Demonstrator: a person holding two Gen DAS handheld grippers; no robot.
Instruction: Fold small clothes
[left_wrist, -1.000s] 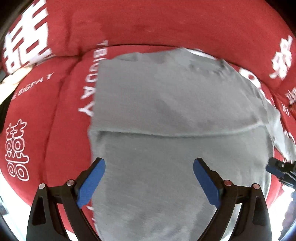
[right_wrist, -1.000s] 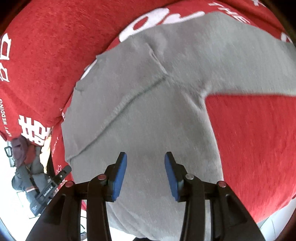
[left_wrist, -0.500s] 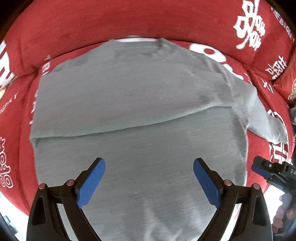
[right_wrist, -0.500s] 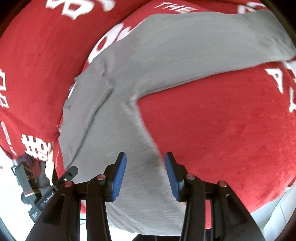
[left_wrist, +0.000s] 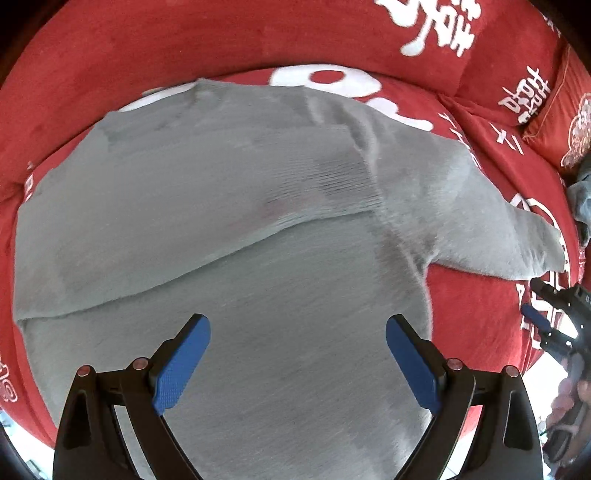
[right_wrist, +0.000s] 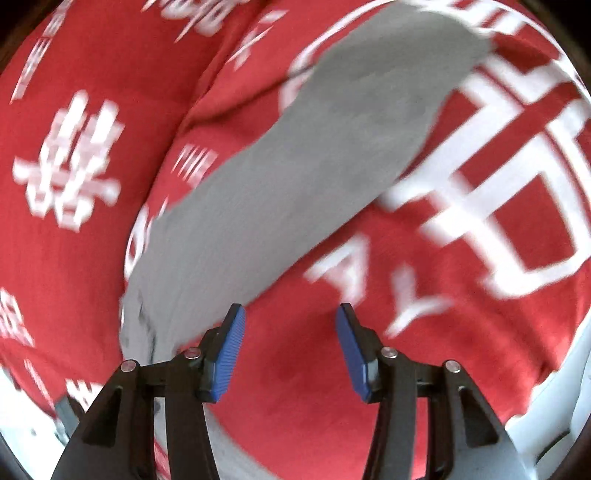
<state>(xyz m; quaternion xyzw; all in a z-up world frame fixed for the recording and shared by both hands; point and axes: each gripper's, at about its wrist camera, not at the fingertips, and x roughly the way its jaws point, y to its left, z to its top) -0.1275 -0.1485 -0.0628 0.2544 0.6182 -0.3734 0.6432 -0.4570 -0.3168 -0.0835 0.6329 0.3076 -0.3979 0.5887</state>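
A red sofa (left_wrist: 155, 55) fills the room's view, its plush cover printed all over with white characters and letters, the back cushion rising on the far side and a pale floor showing only in slivers past the near edge. Spread on the seat lies the sweater (left_wrist: 229, 206), grey knit, body flat and one sleeve already laid across the chest so that its edge runs as a long slanting line. The other sleeve (left_wrist: 491, 221) still sticks out to the right, tapering over the red cover. The left gripper (left_wrist: 297, 354) hangs above the sweater's near half with its blue pads spread wide and nothing between them. The right gripper (right_wrist: 290, 350) sits off to the right, over bare red plush beside that sleeve (right_wrist: 295, 184); its jaws have just been opening and stand half apart with only the cover beneath them. I'd say the fold is at the second sleeve: the right gripper wants to come down on the cuff end, far and to the right of where it points, pinch one layer, and carry it left across the chest. The plush may drag at the knit, so a clean lift should come first.
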